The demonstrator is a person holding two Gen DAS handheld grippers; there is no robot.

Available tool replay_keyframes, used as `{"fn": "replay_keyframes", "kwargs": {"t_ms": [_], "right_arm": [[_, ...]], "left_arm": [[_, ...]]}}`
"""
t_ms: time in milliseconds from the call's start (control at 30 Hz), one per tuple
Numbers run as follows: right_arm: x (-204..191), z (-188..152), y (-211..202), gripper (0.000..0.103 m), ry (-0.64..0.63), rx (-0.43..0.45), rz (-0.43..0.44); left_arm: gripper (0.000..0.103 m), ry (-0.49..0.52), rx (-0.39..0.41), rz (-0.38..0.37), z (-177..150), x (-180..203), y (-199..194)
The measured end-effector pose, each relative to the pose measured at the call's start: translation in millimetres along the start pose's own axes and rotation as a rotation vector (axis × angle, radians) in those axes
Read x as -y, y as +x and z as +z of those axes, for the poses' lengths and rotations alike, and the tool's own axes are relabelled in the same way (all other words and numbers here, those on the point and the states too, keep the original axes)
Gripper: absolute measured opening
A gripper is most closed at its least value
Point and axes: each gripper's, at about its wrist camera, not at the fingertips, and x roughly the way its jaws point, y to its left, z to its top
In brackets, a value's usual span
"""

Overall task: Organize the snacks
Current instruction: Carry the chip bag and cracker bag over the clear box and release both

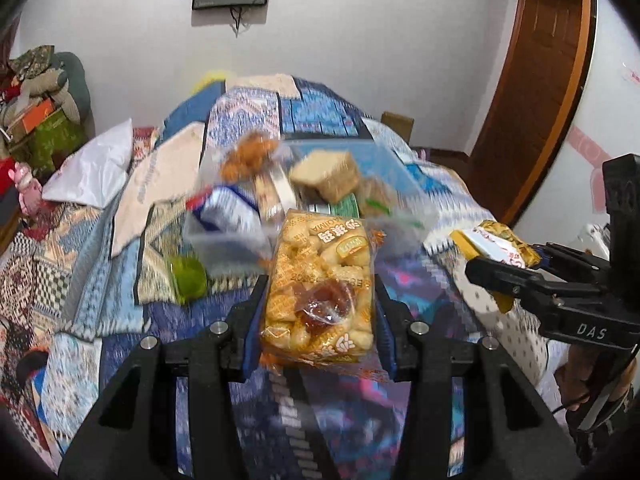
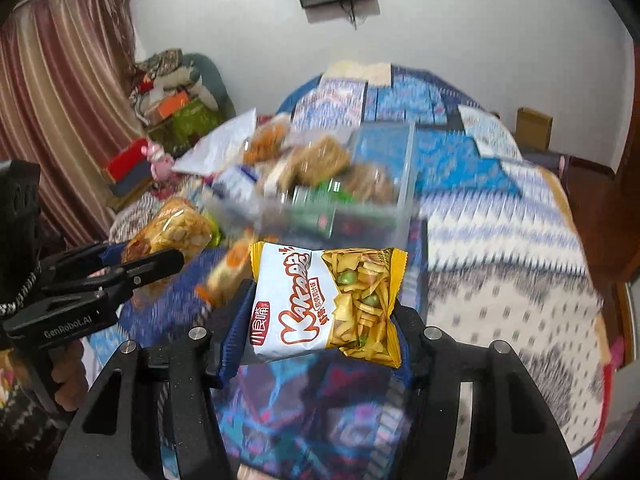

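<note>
My left gripper point(image 1: 318, 300) is shut on an orange bag of puffed snacks point(image 1: 320, 280) and holds it above the bed, just short of a clear plastic box point(image 1: 224, 240) with several snack packs in it. My right gripper point(image 2: 320, 312) is shut on a white and yellow bag of chips point(image 2: 324, 300), also raised in front of the clear box point(image 2: 404, 184). The right gripper with its bag shows at the right of the left wrist view point(image 1: 504, 256). The left gripper with its bag shows at the left of the right wrist view point(image 2: 160, 252).
The box stands on a bed with a blue patterned quilt point(image 1: 320, 108). A green pack point(image 1: 188, 276) and an orange pack point(image 2: 228, 272) lie on the quilt near the box. A white bag point(image 1: 96, 168) and piled clutter point(image 1: 40, 112) lie to the left. A wooden door point(image 1: 532, 92) is at right.
</note>
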Motion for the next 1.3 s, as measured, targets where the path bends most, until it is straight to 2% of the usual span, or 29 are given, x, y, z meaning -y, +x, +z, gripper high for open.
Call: {"fn": "replay_keyframes", "kwargs": {"t_ms": [367,467,700,967,1100,1200,1300], "right_arm": [[19.6,61.0,21.9,0.055,0.011,0.092,-0.020],[24.7,74.9,33.2,0.055,0.014,0.099,-0.028],[34.0,98.7,70.1,0.055,0.022,0.083,-0.049],[38.4,109.1,108.9,0.055,0.008,0.035,-0.075],[37.6,106.9,122.8,0.059,-0.005,-0.006,-0.087],[35.0,102.6,124.0,0.066,-0.021,-0.024,-0.086],[29.6,101.7,116.6,0.067,-0.035,-0.024,-0.089]], "left_arm": [[0.046,-0.058,0.031,0.033,58.0,-21.0,46.1],[0.046,-0.050,0.036,0.058,69.0,-24.5,60.9],[0.046,-0.070,0.006,0.065,83.4,-36.5,99.4],[0.046,-0.030,0.008,0.084,88.8,-34.1,119.4],[0.046,-0.036,0.002,0.092,88.7,-37.0,120.6],[0.050,-0.061,0.002,0.073,88.7,-41.1,115.5],[0.052,-0.069,0.015,0.066,87.8,-41.8,105.0]]}}
